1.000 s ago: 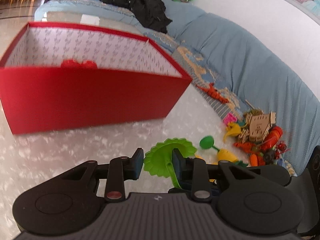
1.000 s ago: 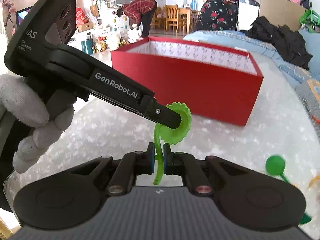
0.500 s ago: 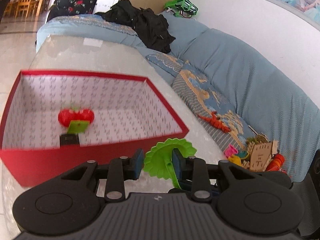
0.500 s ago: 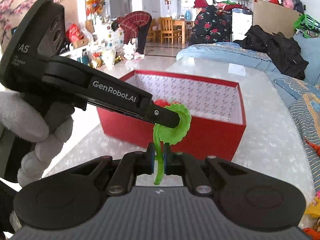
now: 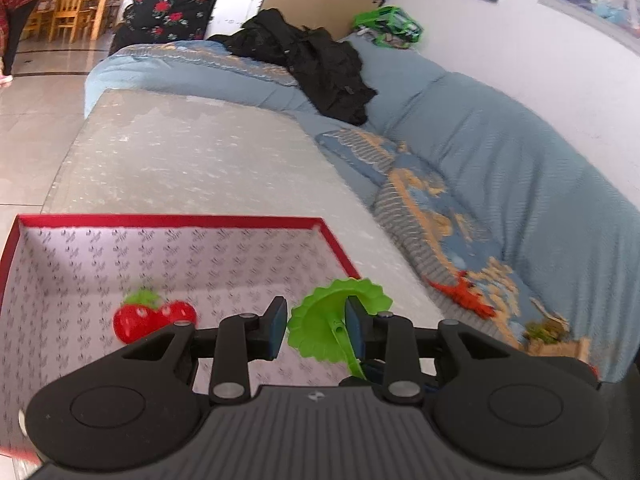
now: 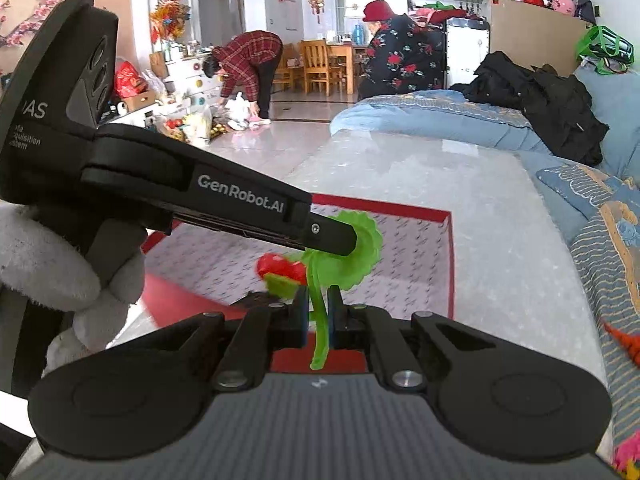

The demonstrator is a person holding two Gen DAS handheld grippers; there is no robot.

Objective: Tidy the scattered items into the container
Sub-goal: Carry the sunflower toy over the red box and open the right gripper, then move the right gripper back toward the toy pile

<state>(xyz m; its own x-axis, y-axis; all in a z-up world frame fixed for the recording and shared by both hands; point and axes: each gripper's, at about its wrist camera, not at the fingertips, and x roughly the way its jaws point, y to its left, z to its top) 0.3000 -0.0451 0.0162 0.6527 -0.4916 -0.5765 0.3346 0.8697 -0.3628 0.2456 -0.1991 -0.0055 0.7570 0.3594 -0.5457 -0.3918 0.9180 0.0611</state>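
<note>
So both claws are sharing one toy here: a green plastic flower-looking thing (image 6: 352,252) with a frilly round head and a thin curved stem. The right claw (image 6: 318,314) is pinched tight on the stem, which runs straight down between its blue pads. The left claw (image 5: 316,330) has the frilly head between its fingers. In its own view the right-hand pad sits against the disc while the left pad looks a hair off it, so I'd call that more of a steadying hold than a hard squeeze. From the right wrist view you can see the left claw's finger reaching across and landing on the head.

Why two grips? My guess is that the thing is floppy and top-heavy, so holding only the skinny stem would let the head swing around. Stem plus head keeps it upright and under control.

Right now the toy hangs over the near corner of the red box (image 5: 168,221), which sits on the pale tabletop (image 5: 208,160) next to the blue sofa (image 5: 500,152). A strawberry toy (image 5: 154,316) is already lying on the patterned floor of the box. So this looks like the drop-off stage: toy's above the container, not yet let go. More bits, like an orange toy (image 5: 460,294), are still out on the sofa.
</note>
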